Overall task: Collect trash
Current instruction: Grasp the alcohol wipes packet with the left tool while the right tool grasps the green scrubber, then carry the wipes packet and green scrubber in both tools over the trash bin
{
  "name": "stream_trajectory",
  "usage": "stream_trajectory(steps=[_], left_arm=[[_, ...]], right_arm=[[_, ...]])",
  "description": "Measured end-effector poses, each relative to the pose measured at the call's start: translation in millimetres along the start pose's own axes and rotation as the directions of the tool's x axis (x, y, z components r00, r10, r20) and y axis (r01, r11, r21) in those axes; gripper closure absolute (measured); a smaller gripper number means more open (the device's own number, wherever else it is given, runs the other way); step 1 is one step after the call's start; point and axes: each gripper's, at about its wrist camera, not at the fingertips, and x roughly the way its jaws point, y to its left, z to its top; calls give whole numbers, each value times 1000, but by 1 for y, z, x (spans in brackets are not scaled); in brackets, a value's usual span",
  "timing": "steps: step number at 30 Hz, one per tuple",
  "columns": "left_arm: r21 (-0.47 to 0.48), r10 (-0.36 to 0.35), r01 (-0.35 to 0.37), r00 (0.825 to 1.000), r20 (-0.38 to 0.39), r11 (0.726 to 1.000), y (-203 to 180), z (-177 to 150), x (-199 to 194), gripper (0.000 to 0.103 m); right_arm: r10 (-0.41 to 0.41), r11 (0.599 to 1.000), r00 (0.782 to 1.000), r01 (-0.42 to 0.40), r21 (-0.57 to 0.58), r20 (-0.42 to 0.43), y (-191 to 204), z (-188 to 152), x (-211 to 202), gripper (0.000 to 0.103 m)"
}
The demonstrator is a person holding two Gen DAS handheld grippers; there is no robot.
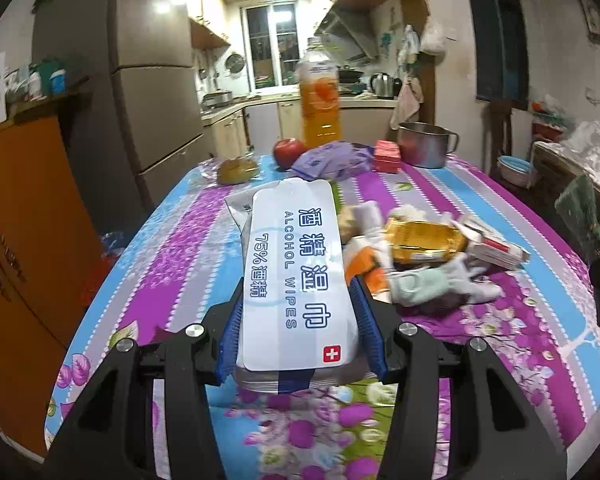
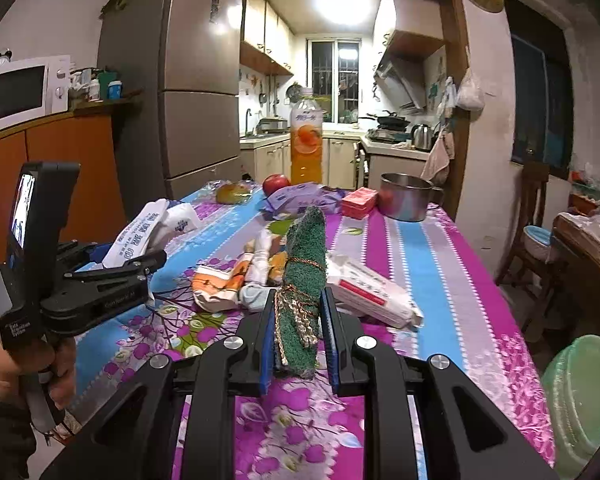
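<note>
The left gripper (image 1: pixel 298 332) is clamping a white alcohol-wipes pack (image 1: pixel 296 276), and the right gripper (image 2: pixel 298 340) is pinching a green scouring pad (image 2: pixel 302 280), both clear of the bench (image 2: pixel 440 264), presumably for disposal; remaining wrappers (image 1: pixel 424 240) are lying at 2 o'clock.

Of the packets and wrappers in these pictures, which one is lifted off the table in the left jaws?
The white alcohol wipes pack, printed in blue with a small red cross. The left gripper clamps it; the gold wrapper and the other packets lie on the tablecloth.
</note>
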Motion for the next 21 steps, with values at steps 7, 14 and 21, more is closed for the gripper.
stream_trajectory(steps=[7, 14, 21], left_arm=[[48, -41, 39, 999, 22, 998, -36, 3, -14, 55], [91, -78, 74, 996, 35, 993, -72, 9, -23, 55], [143, -114, 108, 993, 37, 984, -114, 16, -30, 55]], right_arm=[[-57, 998, 998, 57, 19, 25, -28, -3, -32, 81], [-121, 992, 992, 119, 43, 41, -61, -11, -65, 81], [-173, 983, 984, 169, 77, 46, -104, -21, -91, 81]])
